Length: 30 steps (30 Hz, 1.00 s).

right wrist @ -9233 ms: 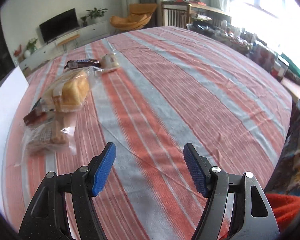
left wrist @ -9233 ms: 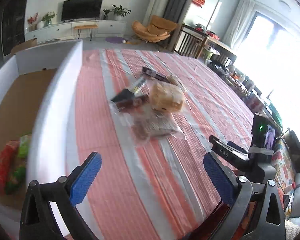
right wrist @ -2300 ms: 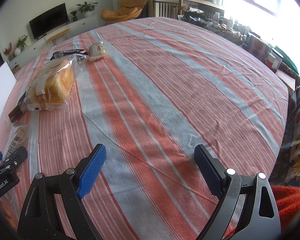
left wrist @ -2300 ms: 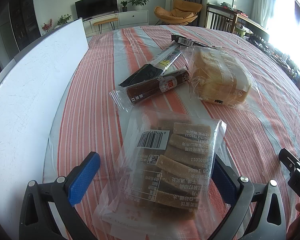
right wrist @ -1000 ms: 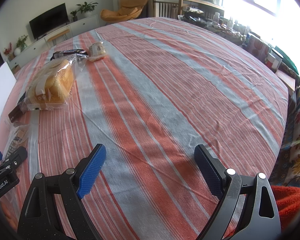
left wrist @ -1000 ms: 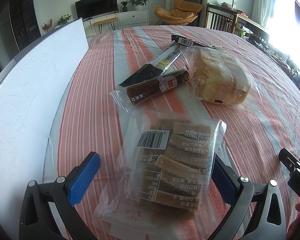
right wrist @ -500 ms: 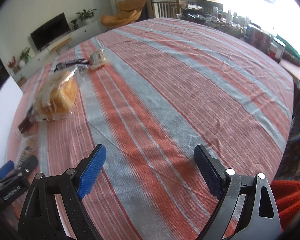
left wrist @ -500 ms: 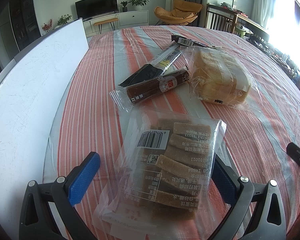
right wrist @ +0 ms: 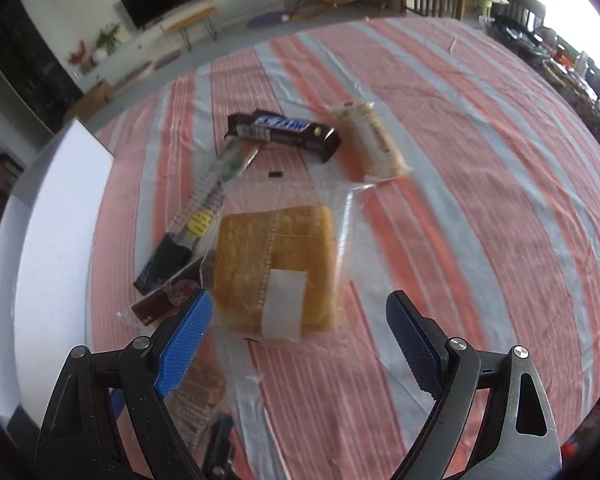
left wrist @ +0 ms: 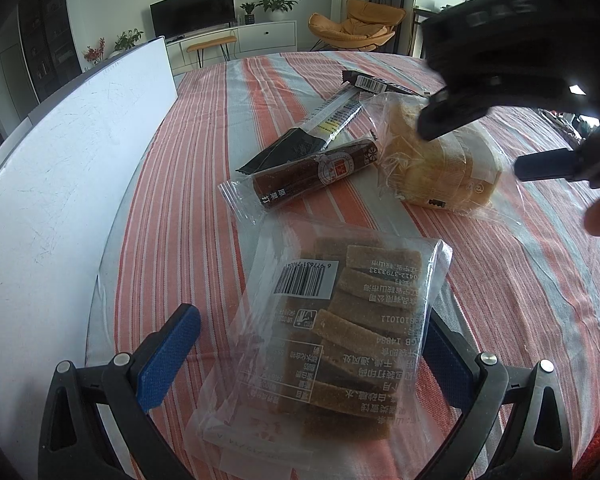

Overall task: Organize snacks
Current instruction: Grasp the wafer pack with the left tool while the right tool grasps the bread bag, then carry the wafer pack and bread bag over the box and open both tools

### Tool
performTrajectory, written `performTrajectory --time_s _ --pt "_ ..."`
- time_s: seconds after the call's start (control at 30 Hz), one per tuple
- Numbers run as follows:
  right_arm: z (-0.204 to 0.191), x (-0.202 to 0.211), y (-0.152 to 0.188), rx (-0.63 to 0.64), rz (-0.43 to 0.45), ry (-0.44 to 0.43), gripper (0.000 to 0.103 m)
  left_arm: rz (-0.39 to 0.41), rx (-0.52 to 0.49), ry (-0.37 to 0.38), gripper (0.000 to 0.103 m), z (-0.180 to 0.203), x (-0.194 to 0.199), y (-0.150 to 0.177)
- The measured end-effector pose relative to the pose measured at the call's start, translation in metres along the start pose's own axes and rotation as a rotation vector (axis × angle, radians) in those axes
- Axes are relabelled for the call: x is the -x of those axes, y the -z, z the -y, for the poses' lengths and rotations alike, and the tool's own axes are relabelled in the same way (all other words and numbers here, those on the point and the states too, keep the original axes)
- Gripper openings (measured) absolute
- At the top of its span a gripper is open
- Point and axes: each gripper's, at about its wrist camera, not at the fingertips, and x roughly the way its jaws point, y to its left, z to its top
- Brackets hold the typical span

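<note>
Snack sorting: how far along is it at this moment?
Nothing visibly sorted in these views. Both grippers are open and empty: the left gripper straddles the bag of brown bars, the right gripper hangs over the bagged bread. The sausage pack, chocolate bar and pale roll lie on the striped cloth beside the white box.

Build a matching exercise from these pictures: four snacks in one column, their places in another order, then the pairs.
Snacks
1. bread loaf bag
2. biscuit pack
3. chocolate bar
4. dark sausage stick

Places
A. between the open fingers of the left tool
B. farthest back, beside a pale wrapped roll
C. just ahead of the open right tool
D. between the biscuit pack and a long black-ended sachet

Pairs: 1-C, 2-A, 3-B, 4-D
</note>
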Motion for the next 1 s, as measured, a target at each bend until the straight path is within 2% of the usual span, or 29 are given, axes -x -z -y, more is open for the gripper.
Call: performTrajectory --time_s 0.07,0.1,0.17,0.33,0.43,0.5,0.53,0.57,0.6,0.67,0.73,0.8,0.93,1.0 --pt "-0.002 -0.015 -0.003 0.007 -0.028 0.011 0.088 0.000 0.000 0.000 0.103 0.000 0.000 0.000" --pt "0.006 -0.014 -0.002 -0.017 -0.016 -0.017 0.087 0.000 0.000 0.001 0.103 0.000 0.000 0.000" --pt "0.024 -0.006 0.003 -0.056 0.009 -0.064 0.074 0.000 -0.001 0.003 0.103 0.000 0.000 0.000" --pt "0.085 0.040 0.045 -0.109 0.118 -0.197 0.073 -0.016 -0.015 0.017 0.103 -0.001 -0.001 -0.005" --pt "0.116 0.063 0.083 -0.138 0.199 -0.248 0.073 -0.085 -0.064 0.050 0.102 -0.002 -0.003 -0.010" --pt "0.129 0.071 0.108 -0.172 0.238 -0.263 0.073 -0.086 -0.082 0.065 0.087 -0.003 0.002 -0.011" --pt "0.132 0.073 0.119 -0.186 0.256 -0.274 0.073 -0.063 -0.101 0.069 0.068 -0.001 0.007 -0.010" --pt "0.135 0.075 0.130 -0.201 0.278 -0.286 0.073 -0.044 -0.128 0.034 0.054 0.002 0.013 -0.008" --pt "0.137 0.076 0.139 -0.215 0.302 -0.297 0.073 -0.035 -0.141 0.016 0.052 0.003 0.016 -0.006" --pt "0.137 0.078 0.160 -0.245 0.350 -0.315 0.073 -0.035 -0.094 0.070 0.049 -0.006 0.021 -0.003" --pt "0.134 0.088 0.168 -0.238 0.391 -0.321 0.073 -0.045 -0.026 0.123 0.048 -0.018 0.028 0.001" --pt "0.127 0.099 0.167 -0.199 0.455 -0.281 0.073 -0.042 0.024 0.168 0.048 -0.026 0.039 0.006" --pt "0.128 0.088 0.164 -0.222 0.409 -0.271 0.073 -0.008 0.092 0.264 0.048 -0.036 0.074 0.009" --pt "0.129 0.090 0.166 -0.225 0.423 -0.266 0.073 0.026 0.101 0.308 0.048 -0.036 0.101 0.008"
